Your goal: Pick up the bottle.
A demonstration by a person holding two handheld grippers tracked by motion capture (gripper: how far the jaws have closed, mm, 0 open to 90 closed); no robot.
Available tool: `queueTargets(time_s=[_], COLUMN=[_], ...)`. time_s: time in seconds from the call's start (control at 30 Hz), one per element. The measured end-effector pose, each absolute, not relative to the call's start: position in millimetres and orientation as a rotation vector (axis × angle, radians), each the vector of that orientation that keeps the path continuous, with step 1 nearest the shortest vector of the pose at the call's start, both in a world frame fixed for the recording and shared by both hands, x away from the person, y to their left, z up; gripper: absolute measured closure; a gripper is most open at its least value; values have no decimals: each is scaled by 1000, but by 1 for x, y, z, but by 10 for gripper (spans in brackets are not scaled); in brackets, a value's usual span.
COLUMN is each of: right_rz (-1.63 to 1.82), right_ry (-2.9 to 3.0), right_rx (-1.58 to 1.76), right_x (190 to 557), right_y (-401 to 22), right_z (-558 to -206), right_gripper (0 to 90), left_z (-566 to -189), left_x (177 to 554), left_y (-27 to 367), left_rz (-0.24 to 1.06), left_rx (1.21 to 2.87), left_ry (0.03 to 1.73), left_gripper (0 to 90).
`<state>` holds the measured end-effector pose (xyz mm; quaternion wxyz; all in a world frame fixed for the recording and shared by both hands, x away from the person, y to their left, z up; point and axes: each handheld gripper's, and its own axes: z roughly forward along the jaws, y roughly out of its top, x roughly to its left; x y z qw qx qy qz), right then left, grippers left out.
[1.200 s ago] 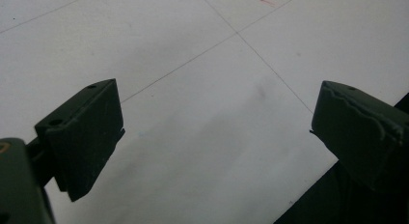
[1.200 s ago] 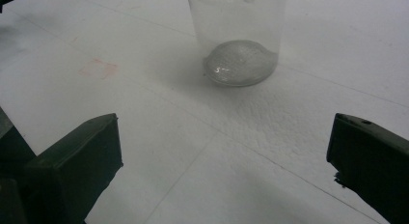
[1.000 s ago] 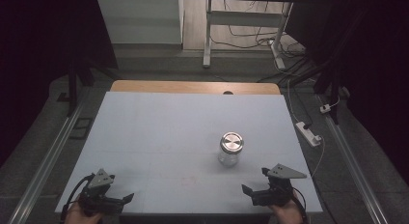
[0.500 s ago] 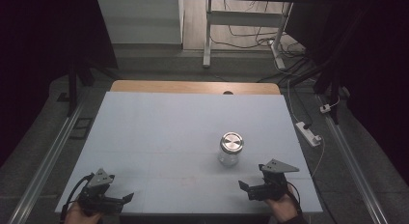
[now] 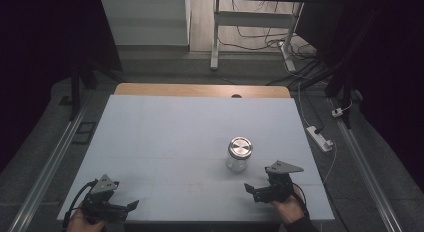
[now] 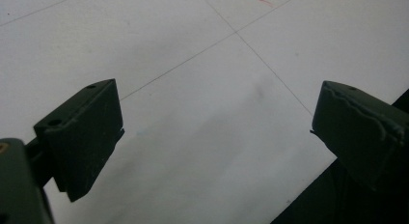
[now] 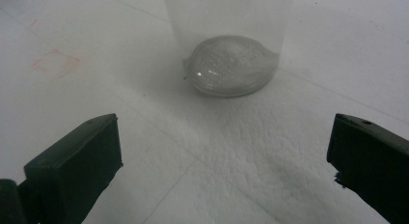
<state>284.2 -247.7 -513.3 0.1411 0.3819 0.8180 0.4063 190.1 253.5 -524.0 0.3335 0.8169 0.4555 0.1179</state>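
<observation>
Glass jar (image 5: 239, 154) ahead of wide-open right gripper (image 5: 252, 190); approach step. Next: advance, straddle, close. Left gripper (image 5: 131, 208) open, idle on table (image 5: 165, 127).

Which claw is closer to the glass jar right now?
Right. The right claw sits just below the glass jar, open and facing it. The left claw is far off at the table's near-left corner.
</observation>
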Motion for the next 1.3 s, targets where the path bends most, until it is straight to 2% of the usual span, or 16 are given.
queueTargets(time_s=[0.53, 1.3], right_rz=[1140, 1101], right_ry=[2390, 2408], right_rx=[1093, 985], right_x=[320, 345], right_y=[-228, -198], right_z=[-525, -531], right_gripper=[0, 0], left_z=[-524, -526], left_x=[191, 191], left_y=[252, 241], left_rz=[310, 348], left_rx=[2148, 2261], left_ry=[1194, 1163], left_gripper=[45, 56])
